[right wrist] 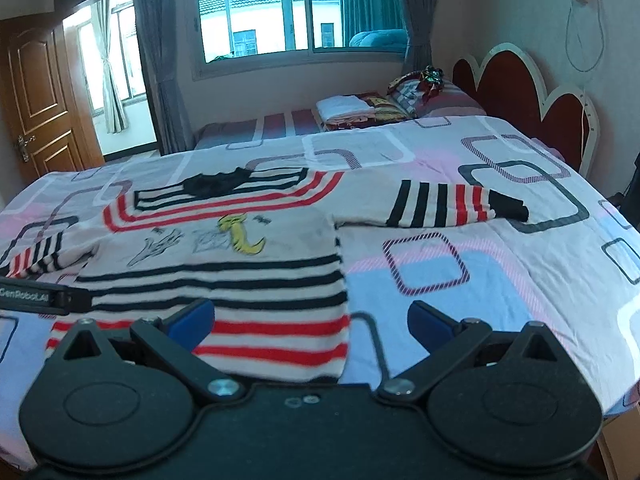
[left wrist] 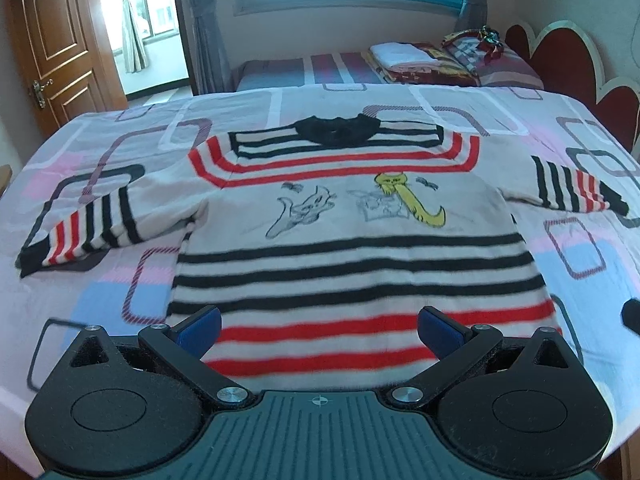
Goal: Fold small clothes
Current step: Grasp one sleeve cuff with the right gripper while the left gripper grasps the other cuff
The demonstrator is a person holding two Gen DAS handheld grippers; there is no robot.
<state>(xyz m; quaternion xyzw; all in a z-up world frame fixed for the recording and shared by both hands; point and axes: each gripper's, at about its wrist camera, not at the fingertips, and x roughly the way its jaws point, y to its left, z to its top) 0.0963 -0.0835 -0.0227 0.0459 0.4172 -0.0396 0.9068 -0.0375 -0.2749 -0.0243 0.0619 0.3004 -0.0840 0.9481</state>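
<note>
A small white sweater [left wrist: 352,248] with black and red stripes and cat drawings lies flat on the bed, face up, collar away from me, both sleeves spread out. It also shows in the right wrist view [right wrist: 224,264]. My left gripper [left wrist: 319,330] is open and empty above the sweater's hem, near its middle. My right gripper [right wrist: 311,326] is open and empty above the hem's right corner, its left finger over the sweater and its right finger over the sheet. The right sleeve [right wrist: 448,200] lies stretched out to the right.
The bed sheet [right wrist: 500,280] has a pattern of pink, blue and grey squares. A stack of folded clothes [left wrist: 416,60] and a pillow [left wrist: 504,64] lie on a second bed behind. A red headboard [right wrist: 516,88] stands at the right. A wooden door [left wrist: 56,48] is at the left.
</note>
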